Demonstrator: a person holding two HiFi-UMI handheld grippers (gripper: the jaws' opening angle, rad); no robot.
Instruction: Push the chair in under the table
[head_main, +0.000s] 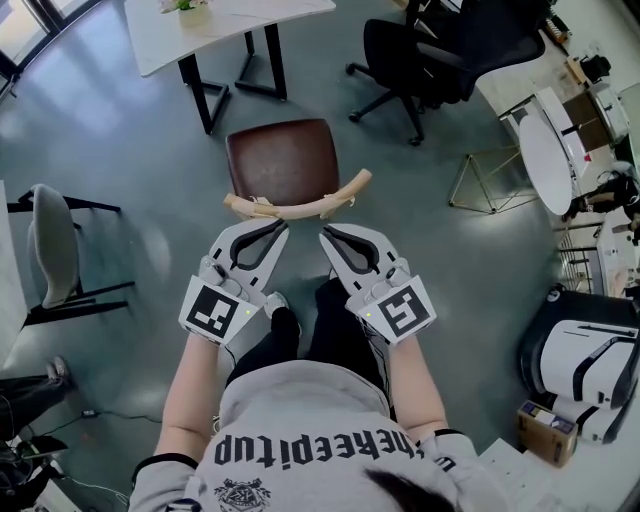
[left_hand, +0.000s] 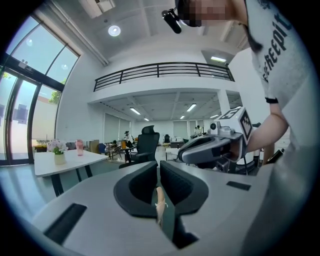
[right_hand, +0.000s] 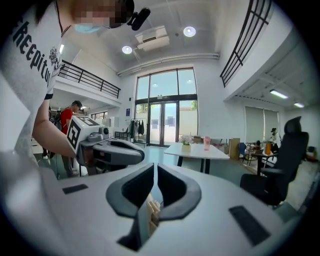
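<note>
A glossy grey-green floor (head_main: 120, 150) was laid throughout, and daylight was reflected on it. A black office chair (head_main: 420, 50) was parked at the upper right, a pale grey chair (head_main: 55, 245) at the left edge. Tall glazed doors (right_hand: 165, 107) were set in the far white wall. A black-railed balcony (left_hand: 160, 72) was carried above, under round ceiling lights (right_hand: 189, 31).

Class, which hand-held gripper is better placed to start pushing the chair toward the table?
Left, narrowly: the left hand-held gripper, jaws shut, looks nearer the wooden backrest than the right hand-held gripper, also shut.
</note>
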